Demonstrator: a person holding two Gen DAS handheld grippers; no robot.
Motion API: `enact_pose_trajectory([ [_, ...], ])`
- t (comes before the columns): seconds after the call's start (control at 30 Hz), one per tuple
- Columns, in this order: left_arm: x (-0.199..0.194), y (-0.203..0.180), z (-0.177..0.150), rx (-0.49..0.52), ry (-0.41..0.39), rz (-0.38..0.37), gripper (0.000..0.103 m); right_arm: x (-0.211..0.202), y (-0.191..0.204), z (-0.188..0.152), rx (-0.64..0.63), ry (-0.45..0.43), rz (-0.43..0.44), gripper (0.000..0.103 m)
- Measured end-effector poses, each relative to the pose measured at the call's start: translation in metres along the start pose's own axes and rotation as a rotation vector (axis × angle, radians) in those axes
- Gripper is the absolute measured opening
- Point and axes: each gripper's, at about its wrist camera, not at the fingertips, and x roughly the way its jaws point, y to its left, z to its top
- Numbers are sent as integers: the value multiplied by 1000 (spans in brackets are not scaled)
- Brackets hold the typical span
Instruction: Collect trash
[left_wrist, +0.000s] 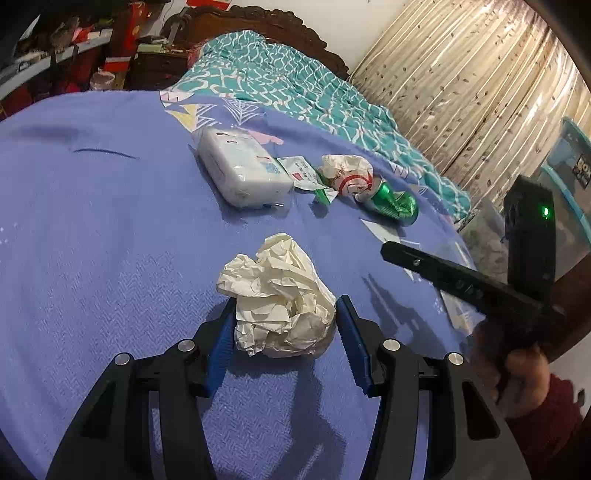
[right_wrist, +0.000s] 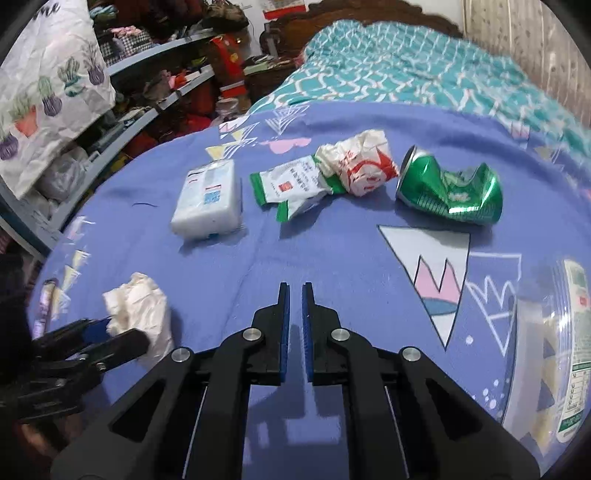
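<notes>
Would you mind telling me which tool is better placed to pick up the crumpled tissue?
Left: the left tool already straddles the crumpled tissue, open. The right tool is nearly shut over bare sheet.

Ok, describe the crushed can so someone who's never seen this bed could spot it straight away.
On the purple bedspread, a row of litter lies below the teal quilt. The crushed can is at the right end of that row, beside a crumpled red-and-white wrapper. It is the only shiny green metal piece; everything else is paper or plastic.
</notes>
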Motion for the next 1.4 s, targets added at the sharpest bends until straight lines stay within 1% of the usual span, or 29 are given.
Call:
enact_pose_trajectory([
  [0.03, 0, -2, -1, 6, -2, 11, 51, 3, -9, 5, 59, 9, 24, 12],
  [0.1, -1, -3, -2, 15, -9, 28, 51, 12, -20, 14, 139, 19, 69, 12],
  [0.2, -2, -2, -2, 20, -22, 35, 52, 33, -26, 27, 212, 53, 101, 12],
  [0.27, -3, -1, -1, 17, -24, 26, 52, 45, -26, 37, 257, 67, 110, 23],
  [0.3, -3, -1, -1, 16, -24, 19, 52, 50, -26, 41, 282, 59, 105, 47],
  [0.33, -3, 0, 0, 13, -24, 10, 52, 51, -26, 43, 297, 42, 100, 80],
  [0.37, -4, 1, 0, 11, -25, 2, 52, 51, -25, 46, 304, 13, 89, 84],
  [0.4, -5, 2, 0, 8, -26, -9, 53, 54, -22, 50, 294, 2, 73, 81],
  [0.47, -6, 4, 0, 1, -28, -28, 53, 63, -16, 57, 272, 19, 45, 70],
  [0.53, -6, 6, 1, -4, -28, -46, 53, 77, -13, 62, 273, 55, 31, 55],
  [0.57, -6, 6, 1, -8, -29, -52, 54, 81, -12, 65, 274, 53, 20, 53],
  [0.6, -6, 6, 1, -11, -29, -58, 54, 83, -11, 68, 272, 43, 5, 48],
  [0.63, -6, 7, 1, -14, -30, -66, 54, 90, -10, 72, 275, 56, 11, 38],
  [0.67, -7, 8, 1, -19, -31, -73, 54, 92, -10, 74, 283, 54, 9, 33],
  [0.73, -7, 11, 2, -27, -32, -83, 54, 97, -12, 75, 298, 75, 30, 15],
  [0.77, -7, 11, 2, -30, -32, -85, 54, 95, -11, 73, 296, 73, 27, 14],
  [0.8, -6, 12, 2, -33, -32, -89, 54, 91, -10, 71, 286, 77, 25, 9],
  [0.9, -6, 12, 2, -40, -31, -94, 54, 73, -9, 59, 265, 63, 38, 7],
  [1.03, -7, 13, 2, -37, -34, -91, 54, 25, -4, 36, 197, 14, 61, 7],
  [1.13, -8, 15, 2, -42, -33, -112, 54, -27, -3, 16, 139, -49, 86, 7],
  [1.23, -6, 10, 2, -31, -13, -121, 53, -76, -9, -1, 99, -124, 88, 7],
  [1.27, -6, 7, 2, -31, -6, -135, 53, -96, -13, -9, 91, -162, 82, 7],
  [1.33, -5, -7, 1, -38, 19, -198, 53, -128, -25, -24, 95, -222, 69, 7],
  [1.4, -5, -30, 0, -13, 40, -240, 53, -163, -47, -44, 124, -297, 36, 7],
])
